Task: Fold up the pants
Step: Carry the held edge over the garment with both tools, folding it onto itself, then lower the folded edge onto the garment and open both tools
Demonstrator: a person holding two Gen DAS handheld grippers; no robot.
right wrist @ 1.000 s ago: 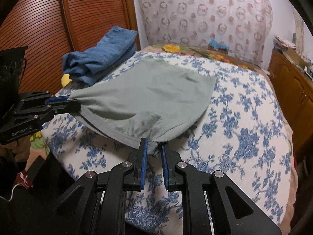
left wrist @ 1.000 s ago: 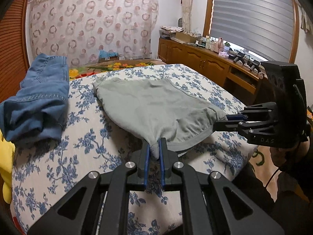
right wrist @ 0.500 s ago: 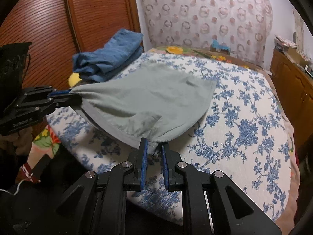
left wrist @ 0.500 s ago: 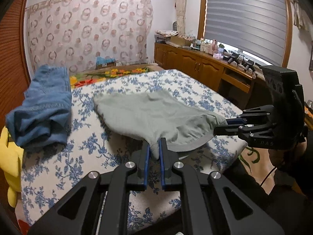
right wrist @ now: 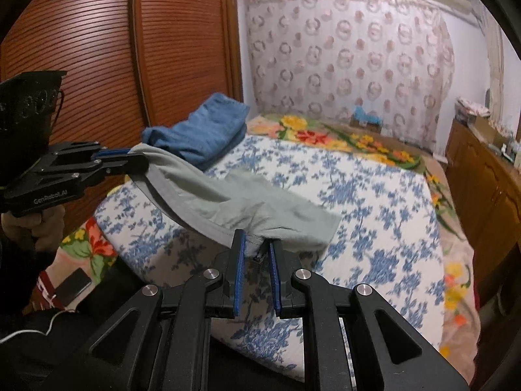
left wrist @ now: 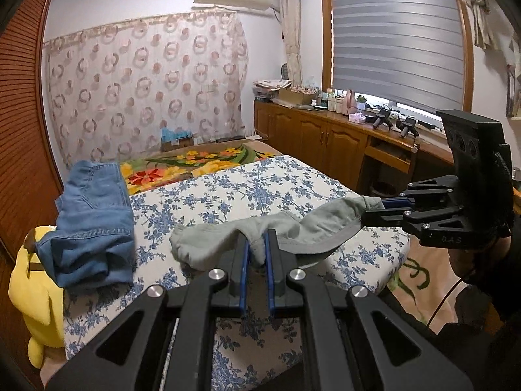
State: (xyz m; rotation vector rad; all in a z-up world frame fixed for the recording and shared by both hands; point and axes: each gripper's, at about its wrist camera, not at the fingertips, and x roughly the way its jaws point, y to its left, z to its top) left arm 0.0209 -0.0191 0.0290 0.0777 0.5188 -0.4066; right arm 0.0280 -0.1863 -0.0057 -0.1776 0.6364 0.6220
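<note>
Pants [left wrist: 325, 224], pale grey-green with a darker grey waistband, hang stretched between two black claws above the near edge of a bed [left wrist: 247, 189]. The left gripper [left wrist: 257, 254] has its blue-lined jaws pinched nearly together on a bunched corner of the waistband. The right gripper [left wrist: 379, 210] is likewise clamped on the opposite corner, fabric wedged between its pads. Between the two grips the waistband sags in a shallow curve, and the rest of the garment trails away from the claws, its far end resting crumpled on the blue-flowered bedcover.

Folded blue jeans [left wrist: 91, 215] lie on the bed's left side, close to the grey pants but apart from them. A yellow plush toy [left wrist: 32, 293] sits beside the bed under the jeans' edge. Wooden cabinets [left wrist: 325, 143] line the right wall beneath a window with a lowered blind [left wrist: 397, 39]. A patterned curtain [left wrist: 146, 91] covers the far wall.
</note>
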